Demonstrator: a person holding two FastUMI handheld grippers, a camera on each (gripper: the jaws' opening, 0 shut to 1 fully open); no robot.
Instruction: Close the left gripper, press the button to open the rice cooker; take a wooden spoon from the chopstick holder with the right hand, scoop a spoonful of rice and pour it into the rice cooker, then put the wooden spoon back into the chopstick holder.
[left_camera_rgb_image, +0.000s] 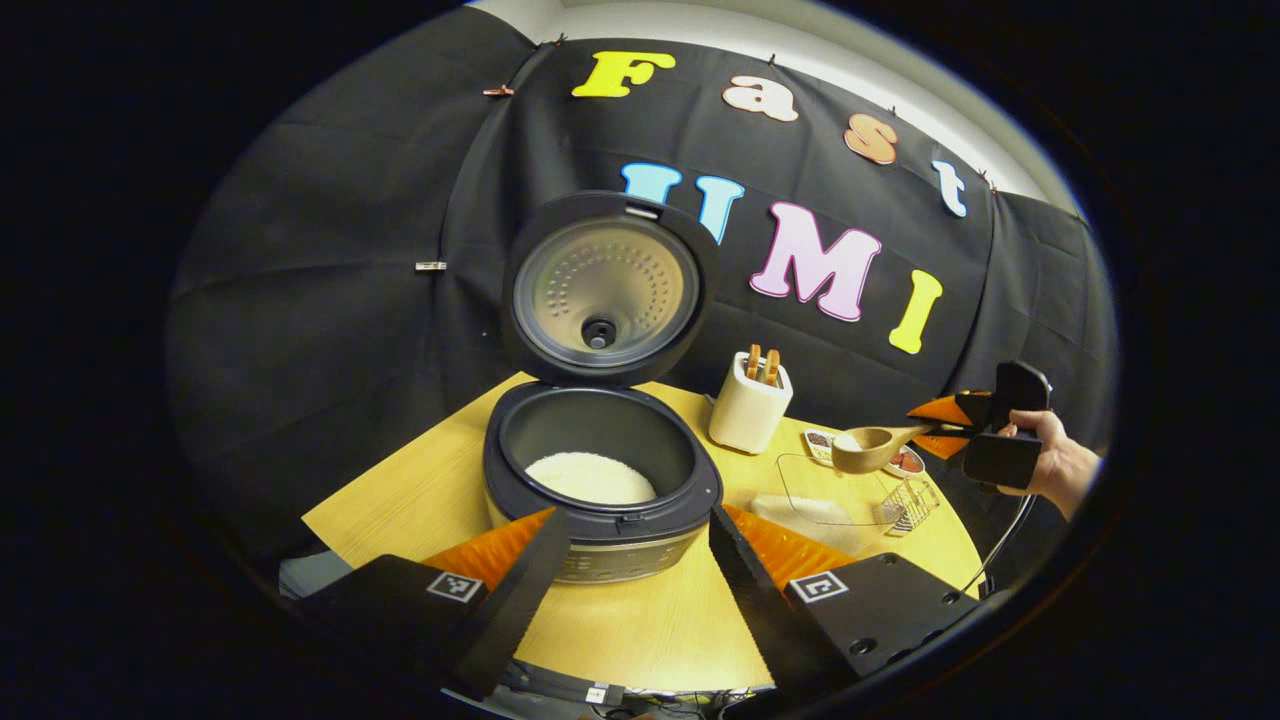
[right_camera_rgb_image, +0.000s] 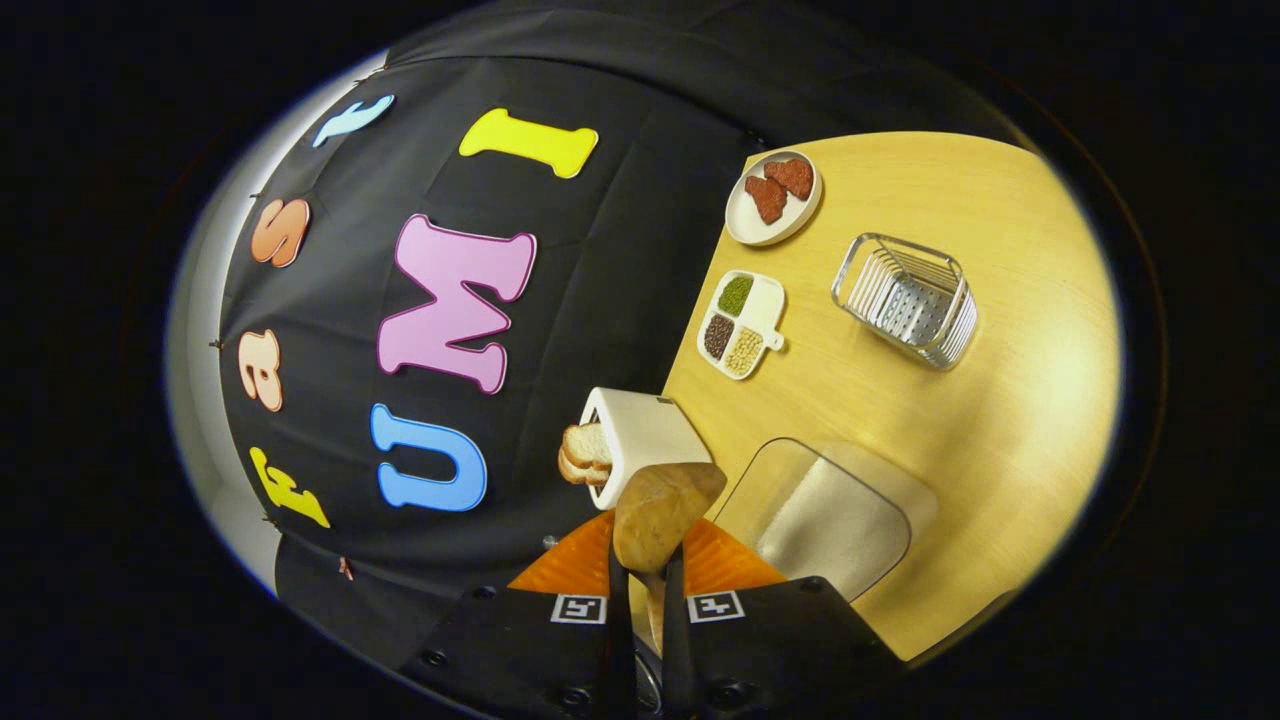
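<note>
The rice cooker (left_camera_rgb_image: 600, 500) stands open with its lid (left_camera_rgb_image: 605, 290) upright, and white rice (left_camera_rgb_image: 590, 478) lies in its pot. My left gripper (left_camera_rgb_image: 635, 515) is open just in front of the cooker, one finger on each side of its front rim. Off to the right, a hand holds my right gripper (left_camera_rgb_image: 945, 425), which is shut on the handle of the wooden spoon (left_camera_rgb_image: 868, 448). The spoon hangs above the clear rice container (left_camera_rgb_image: 825, 500). In the right gripper view the spoon bowl (right_camera_rgb_image: 665, 515) juts from my right gripper (right_camera_rgb_image: 645, 565), in front of the white chopstick holder (right_camera_rgb_image: 640, 435). I cannot tell whether it holds rice.
A wire basket (right_camera_rgb_image: 905, 300), a divided dish of grains (right_camera_rgb_image: 740, 322) and a small plate of red pieces (right_camera_rgb_image: 772, 195) sit on the wooden table (right_camera_rgb_image: 1000, 420) past the clear container (right_camera_rgb_image: 830, 515). The chopstick holder (left_camera_rgb_image: 750, 405) stands right of the cooker, near the black cloth wall.
</note>
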